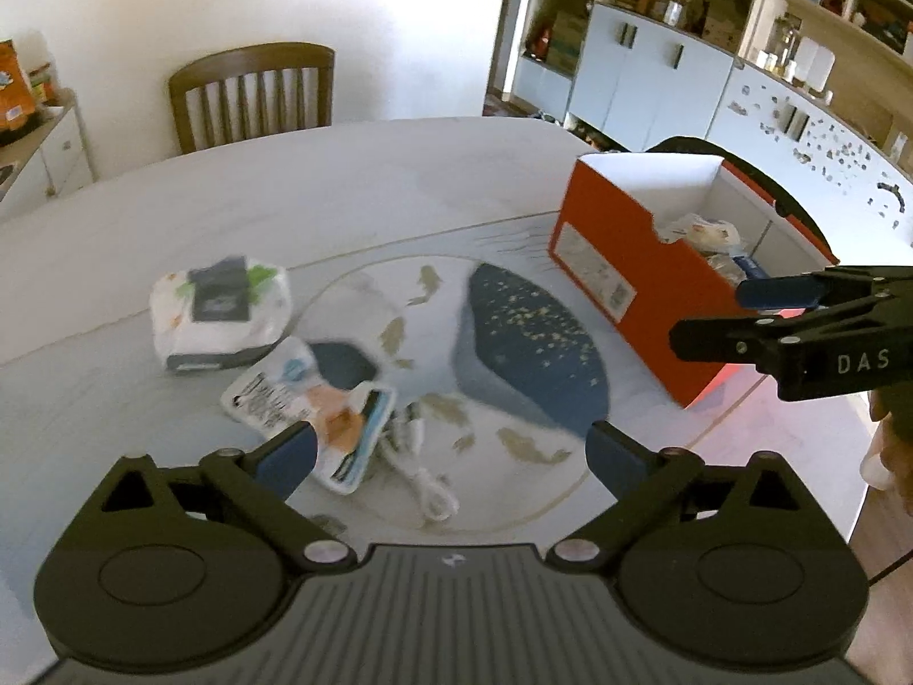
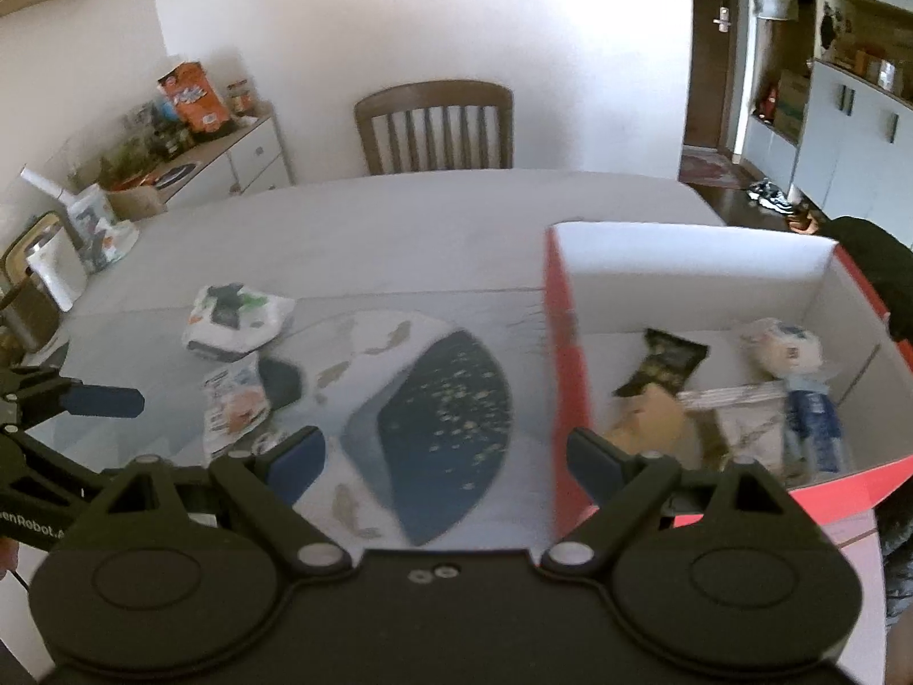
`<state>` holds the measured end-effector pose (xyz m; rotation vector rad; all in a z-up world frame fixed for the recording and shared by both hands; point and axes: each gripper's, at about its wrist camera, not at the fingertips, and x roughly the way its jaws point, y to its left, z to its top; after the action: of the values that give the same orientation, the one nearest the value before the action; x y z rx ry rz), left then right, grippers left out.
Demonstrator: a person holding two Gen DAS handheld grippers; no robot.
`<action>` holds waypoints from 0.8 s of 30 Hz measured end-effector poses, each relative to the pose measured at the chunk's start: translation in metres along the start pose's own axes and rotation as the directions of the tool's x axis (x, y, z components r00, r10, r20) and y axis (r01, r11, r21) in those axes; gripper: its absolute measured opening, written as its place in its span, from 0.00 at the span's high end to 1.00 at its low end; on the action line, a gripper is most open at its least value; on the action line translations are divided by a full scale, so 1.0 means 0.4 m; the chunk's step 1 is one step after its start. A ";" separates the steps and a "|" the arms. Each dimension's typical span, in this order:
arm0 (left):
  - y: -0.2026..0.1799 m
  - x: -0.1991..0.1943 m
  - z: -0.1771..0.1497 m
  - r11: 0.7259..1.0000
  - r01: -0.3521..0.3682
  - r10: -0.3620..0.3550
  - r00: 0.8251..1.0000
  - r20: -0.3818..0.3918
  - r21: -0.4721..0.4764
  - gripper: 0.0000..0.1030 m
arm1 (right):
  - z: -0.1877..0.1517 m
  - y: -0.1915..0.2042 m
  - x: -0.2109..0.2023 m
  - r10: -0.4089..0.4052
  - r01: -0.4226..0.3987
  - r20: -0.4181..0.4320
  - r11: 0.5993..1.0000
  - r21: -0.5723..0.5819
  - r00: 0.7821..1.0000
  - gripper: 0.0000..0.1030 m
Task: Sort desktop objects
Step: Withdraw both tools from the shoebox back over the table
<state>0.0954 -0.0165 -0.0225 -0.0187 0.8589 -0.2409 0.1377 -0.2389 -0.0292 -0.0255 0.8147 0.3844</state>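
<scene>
Hovering over the table (image 1: 354, 182), we hold the left gripper (image 1: 451, 451) with jaws wide apart and empty, and the right gripper (image 2: 445, 456) likewise spread, gripping nothing. Left of the orange box (image 1: 616, 262) lie a wipes pack (image 1: 219, 311), a pouch (image 1: 285, 394) and a white cable (image 1: 425, 479). Snack packets (image 2: 736, 399) sit inside the orange box.

Orange cardboard box (image 2: 565, 377), white inside, open-topped, standing on the right side of the tabletop (image 1: 342, 182). It holds several wrapped packets, among them a black snack bag (image 2: 665, 365) and a blue-and-white pack (image 2: 813, 422). Left of the box, well apart: a white tissue pack (image 1: 219, 314) lying flat, a crumpled white pouch (image 1: 274, 388) just beside it, and a coiled white cable (image 1: 428, 479) near the pouch.
</scene>
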 end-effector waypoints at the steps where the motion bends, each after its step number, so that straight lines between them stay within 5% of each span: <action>1: 0.008 -0.003 -0.008 1.000 0.000 0.000 1.000 -0.003 -0.003 0.01 | -0.002 0.013 0.004 0.002 -0.002 -0.002 1.000 -0.002 1.000 0.11; 24: 0.130 0.035 -0.142 0.996 -0.080 0.079 0.996 -0.032 -0.036 0.01 | -0.056 0.204 0.120 -0.010 0.005 -0.088 0.998 -0.057 0.996 0.13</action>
<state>0.0722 0.0354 -0.0760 -0.0159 0.8923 -0.1507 0.1236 -0.1513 -0.0688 -0.0990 0.8903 0.4017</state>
